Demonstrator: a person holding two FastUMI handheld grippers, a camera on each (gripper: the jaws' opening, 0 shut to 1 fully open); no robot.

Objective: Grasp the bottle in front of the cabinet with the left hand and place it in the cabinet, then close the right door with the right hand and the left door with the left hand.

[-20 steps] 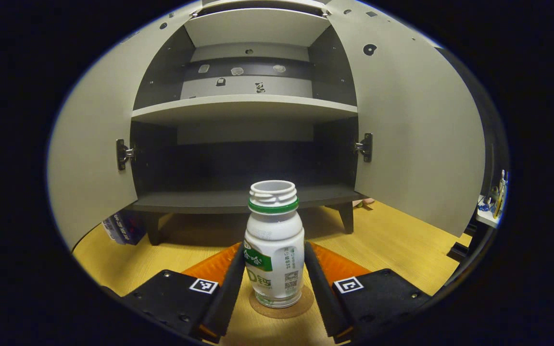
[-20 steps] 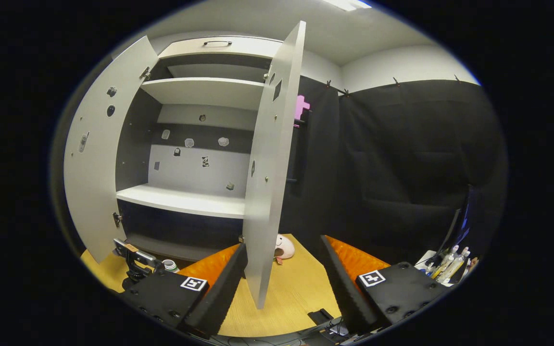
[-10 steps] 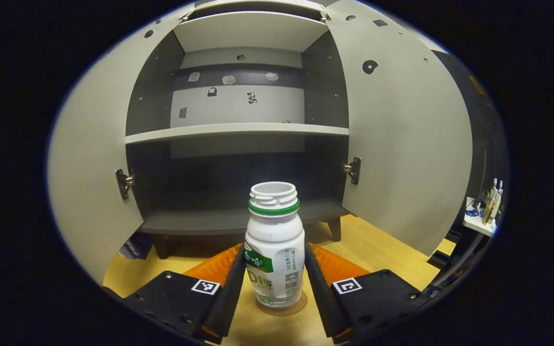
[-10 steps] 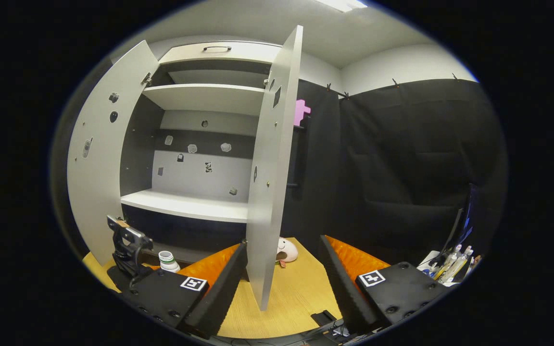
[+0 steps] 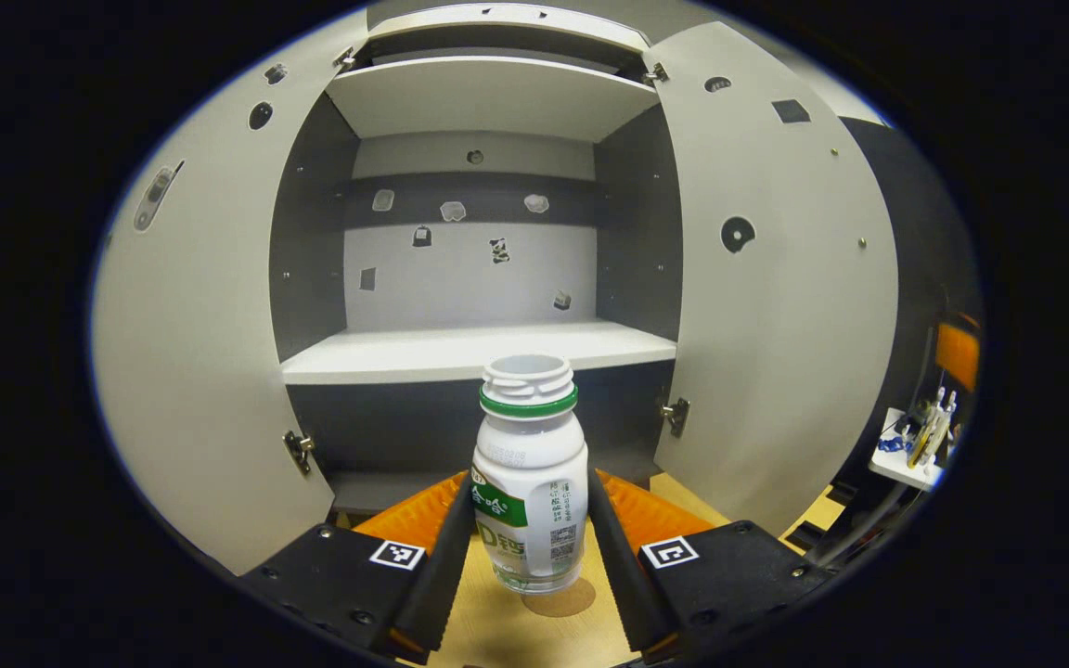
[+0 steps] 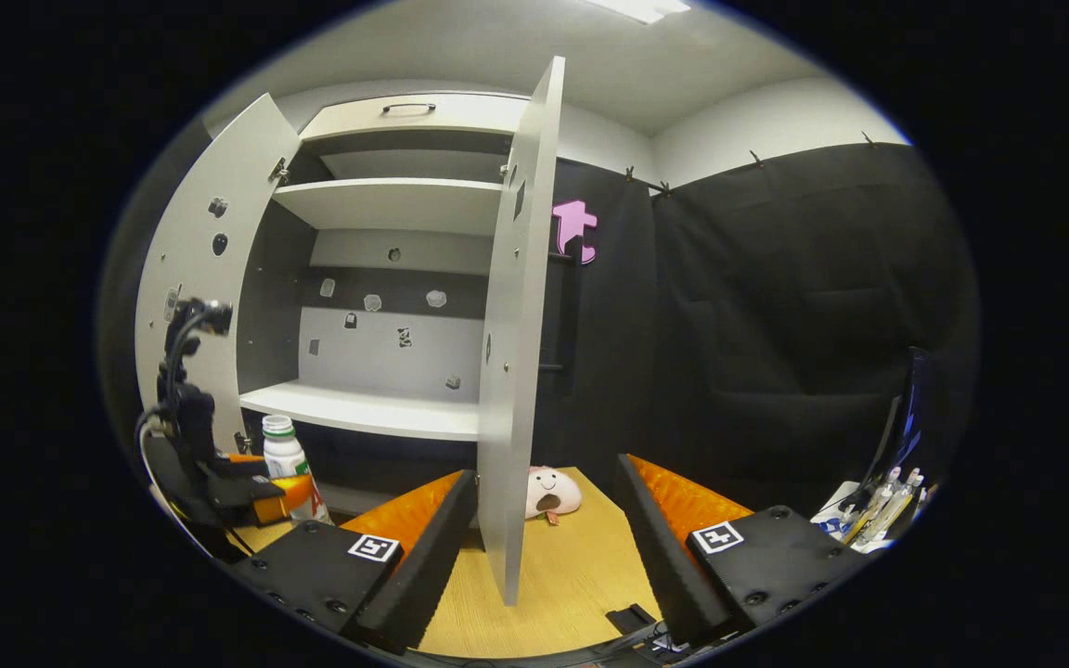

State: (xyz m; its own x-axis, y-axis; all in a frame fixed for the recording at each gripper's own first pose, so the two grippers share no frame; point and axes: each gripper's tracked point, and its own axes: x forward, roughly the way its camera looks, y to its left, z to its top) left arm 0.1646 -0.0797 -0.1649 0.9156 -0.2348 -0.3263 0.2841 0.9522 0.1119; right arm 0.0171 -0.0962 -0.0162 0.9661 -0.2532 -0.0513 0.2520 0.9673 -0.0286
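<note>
Gripping the bottle (image 5: 529,482) from both sides, the left gripper (image 5: 529,557) has its fingers clamped on the lower body of the white bottle, which stands upright with a green ring under its open threaded neck. The bottle hangs clear of the worktop (image 5: 507,631), above a round brown coaster (image 5: 559,598) lying on the wood. Straight ahead stands the cabinet (image 5: 488,102) with both doors swung wide: the left door (image 5: 191,371) and the right door (image 5: 776,325). The middle shelf (image 5: 470,348) sits at about the height of the bottle's neck, and small stickers dot the back panel.

In the right gripper view, the right gripper (image 6: 544,557) has its fingers spread apart with nothing between them, facing the edge of the right door (image 6: 507,371). Farther off at the left, the left gripper (image 6: 247,482) holds the bottle (image 6: 286,459) in front of the cabinet's (image 6: 386,199) lower opening. A small plush toy (image 6: 551,492) lies on the worktop (image 6: 553,575) just behind the door's edge.
</note>
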